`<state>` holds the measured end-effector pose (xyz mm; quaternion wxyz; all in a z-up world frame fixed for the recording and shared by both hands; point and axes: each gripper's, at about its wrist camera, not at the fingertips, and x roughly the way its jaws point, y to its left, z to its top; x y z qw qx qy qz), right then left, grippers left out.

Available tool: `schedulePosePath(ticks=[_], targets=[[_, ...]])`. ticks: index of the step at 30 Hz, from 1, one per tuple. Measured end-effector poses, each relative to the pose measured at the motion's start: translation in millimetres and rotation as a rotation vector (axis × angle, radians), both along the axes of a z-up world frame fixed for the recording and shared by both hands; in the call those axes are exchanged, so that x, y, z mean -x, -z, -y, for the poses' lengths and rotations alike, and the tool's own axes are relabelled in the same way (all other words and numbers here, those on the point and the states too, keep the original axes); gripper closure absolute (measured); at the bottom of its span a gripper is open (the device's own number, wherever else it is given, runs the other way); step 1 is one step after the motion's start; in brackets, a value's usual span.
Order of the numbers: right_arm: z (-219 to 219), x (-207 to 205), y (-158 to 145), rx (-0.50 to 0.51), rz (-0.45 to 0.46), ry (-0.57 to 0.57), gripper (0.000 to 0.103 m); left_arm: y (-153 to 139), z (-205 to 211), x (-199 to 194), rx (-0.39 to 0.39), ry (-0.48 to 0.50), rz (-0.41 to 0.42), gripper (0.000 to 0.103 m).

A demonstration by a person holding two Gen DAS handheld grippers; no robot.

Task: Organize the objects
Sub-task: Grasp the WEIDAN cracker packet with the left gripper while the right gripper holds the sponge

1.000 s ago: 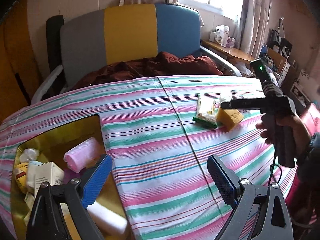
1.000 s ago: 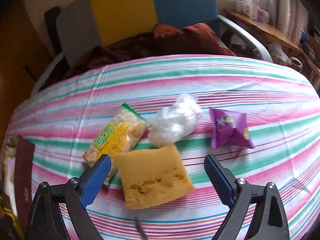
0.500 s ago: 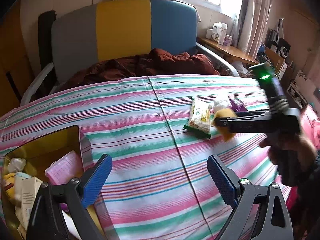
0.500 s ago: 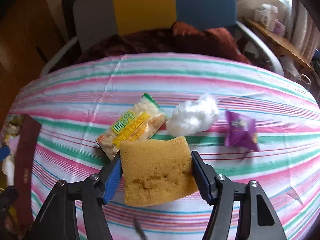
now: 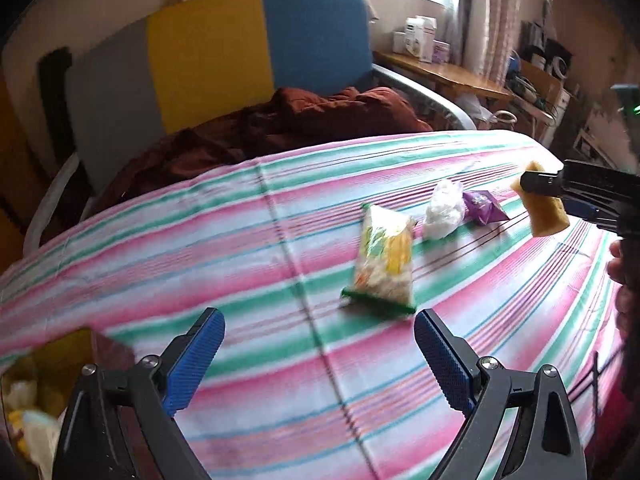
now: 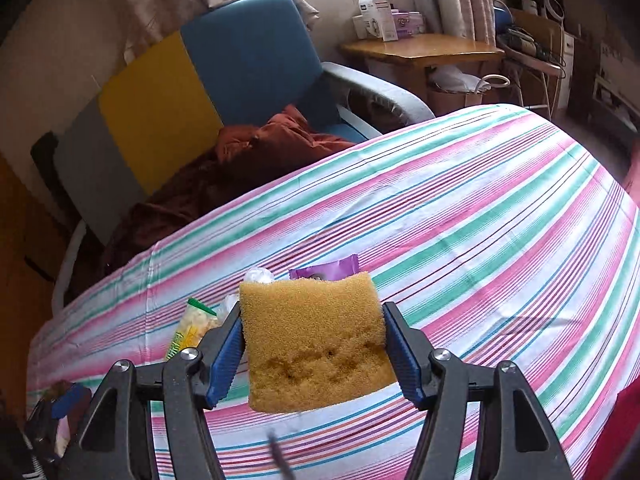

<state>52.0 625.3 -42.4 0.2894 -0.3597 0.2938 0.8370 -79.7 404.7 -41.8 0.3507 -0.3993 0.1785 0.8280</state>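
Now carrying the yellow-brown porous sponge block (image 6: 314,340), pinched at its two side edges between the blue pads of the right gripper (image 6: 312,350), lifted clear of the pink, green and white striped cloth (image 6: 460,220). Seen from the left wrist as hanging in the air at the cloth's right side, beyond the purple foil packet (image 5: 482,208). Clamped, jaws having closed on it within the last second.

Best done level and unhurried: soft foam, held only by its edges and bowing a little, so likely to twist or slip out under a sharp swing. Probably bound for the open yellow-lined box (image 5: 68,354) at the cloth's near left corner, already part-filled with small packets, so worth aiming for a free gap before letting go.

Between sponge and box: the left gripper (image 5: 320,354), jaws wide and empty, hovering low over the cloth beside the box; a likely collision unless kept aside. Left lying on the cloth: the clear snack bag with green seal strip (image 5: 384,264), the crumpled white plastic wad (image 5: 444,212) just beside it, then the purple packet. Beyond the cloth, a grey, yellow and blue padded chair (image 5: 224,60) with a rust-red blanket (image 5: 280,124).
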Motion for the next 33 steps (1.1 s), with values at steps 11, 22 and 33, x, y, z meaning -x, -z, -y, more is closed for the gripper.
schedulePosePath(ticks=[11,22,33], targets=[[5.7,7.0,-1.1,-0.009,0.004,-0.043,0.037,27.3,-84.7,21.2,0.064,0.167,-0.041,0.007],[12.8,16.1,3.5,-0.020,0.027,-0.089,0.037,61.8,-106.2,49.6,0.070,0.127,0.051,0.035],[43.0,39.6,9.5,-0.063,0.045,-0.268,0.037,60.7,-68.2,17.9,0.061,0.064,0.037,0.054]])
